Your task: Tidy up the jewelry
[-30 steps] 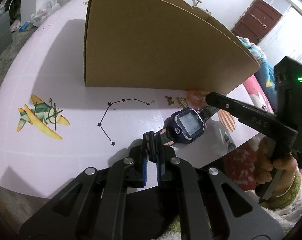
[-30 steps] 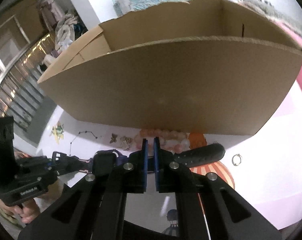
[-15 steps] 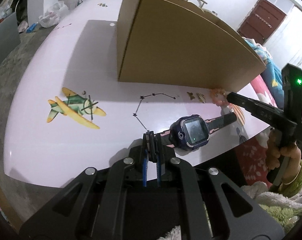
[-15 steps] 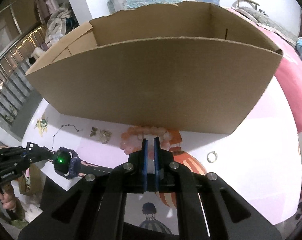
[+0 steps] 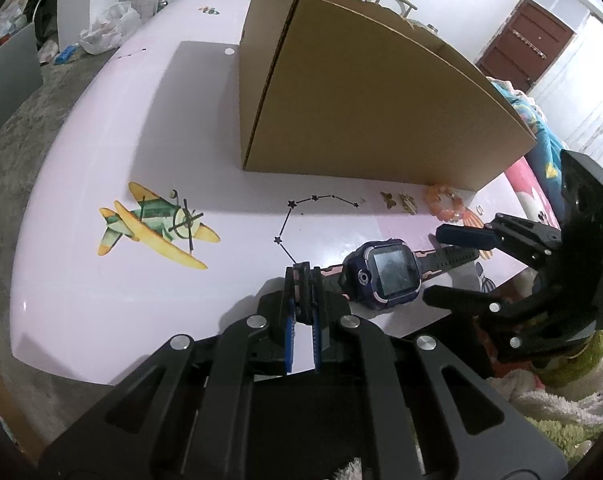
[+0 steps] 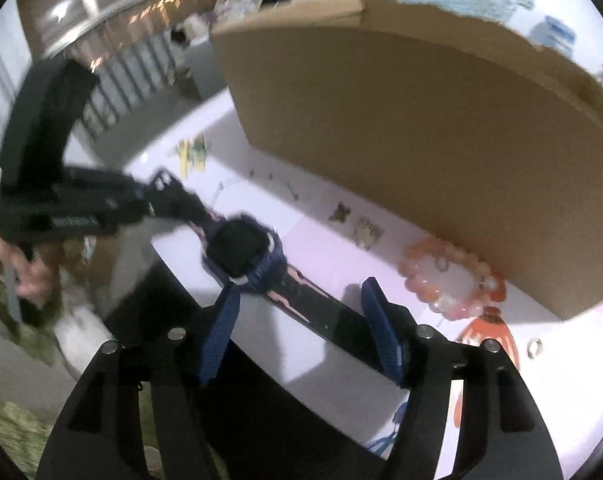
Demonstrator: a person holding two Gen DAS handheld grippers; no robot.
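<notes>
A dark blue smartwatch (image 5: 385, 276) with a black and pink strap lies at the near edge of the pink table (image 5: 101, 288). My left gripper (image 5: 303, 280) is shut on one end of its strap. My right gripper (image 6: 301, 292) is tilted and its jaws are opening. The watch's other strap end (image 6: 321, 312) runs between the blue pads without touching them. In the left wrist view the right gripper (image 5: 433, 267) comes in from the right, straddling that strap end. The right wrist view shows the watch (image 6: 241, 252) and the left gripper (image 6: 165, 188) blurred.
A big open cardboard box (image 5: 361, 112) stands behind the watch. Along its front wall lie two butterfly earrings (image 5: 397, 201), a pink bead bracelet (image 5: 445, 204) and a small ring (image 6: 535, 347). The table carries an airplane sticker (image 5: 157, 228). A hand (image 6: 29, 276) grips the left tool.
The right gripper, shut before and over by the bracelet half a second ago, has rolled, swung over to the watch strap and spread its jaws. The left gripper still holds the strap.
</notes>
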